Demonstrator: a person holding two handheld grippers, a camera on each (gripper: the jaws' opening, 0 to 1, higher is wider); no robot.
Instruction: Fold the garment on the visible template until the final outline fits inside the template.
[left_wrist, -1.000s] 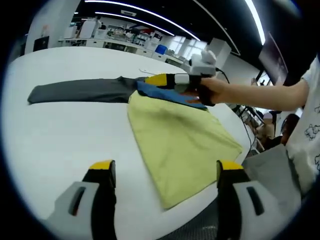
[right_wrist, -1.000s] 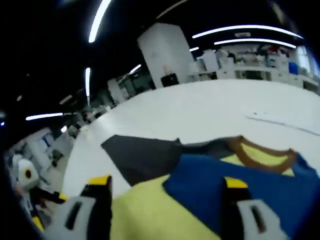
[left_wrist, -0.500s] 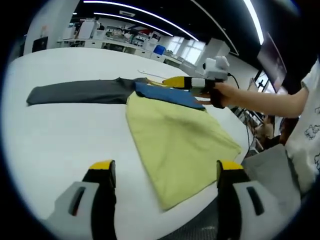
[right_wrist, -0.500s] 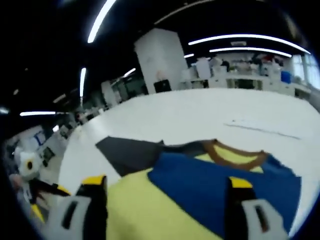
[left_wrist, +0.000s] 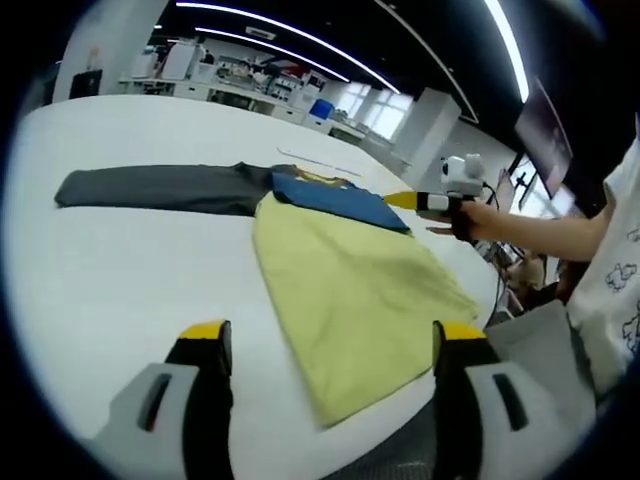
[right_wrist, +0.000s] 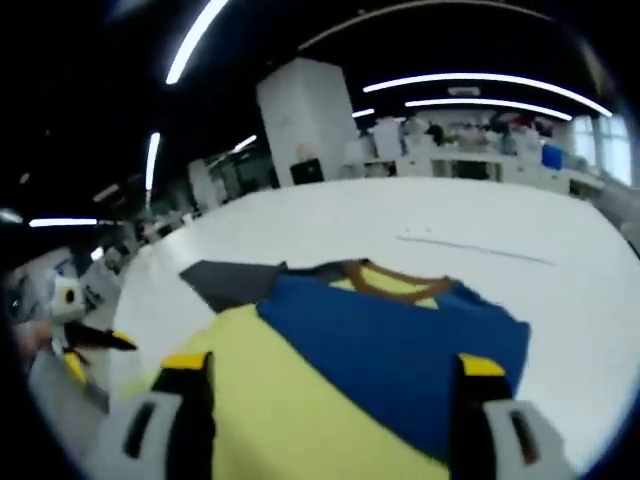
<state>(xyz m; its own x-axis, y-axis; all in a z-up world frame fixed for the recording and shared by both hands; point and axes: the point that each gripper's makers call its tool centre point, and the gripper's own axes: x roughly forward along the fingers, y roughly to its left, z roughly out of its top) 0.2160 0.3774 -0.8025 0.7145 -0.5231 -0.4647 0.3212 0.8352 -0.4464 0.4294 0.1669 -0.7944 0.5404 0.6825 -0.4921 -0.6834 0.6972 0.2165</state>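
Left gripper view has the garment (left_wrist: 340, 270) spread flat on the white table (left_wrist: 110, 270), its yellow-green body running toward the near table edge and one dark grey sleeve (left_wrist: 160, 187) stretched sideways across the table. That sleeve's long axis lies crosswise to the body, so folding it in looks due next, and the left tool (left_wrist: 325, 360), jaws apart and empty, seems nearer it. The right tool (left_wrist: 405, 199) hovers by the blue shoulder band (right_wrist: 400, 340), spread and empty. An open-plan room lies behind.

Yellow-green, blue, grey garment (left_wrist: 350, 280); white table (left_wrist: 110, 270)
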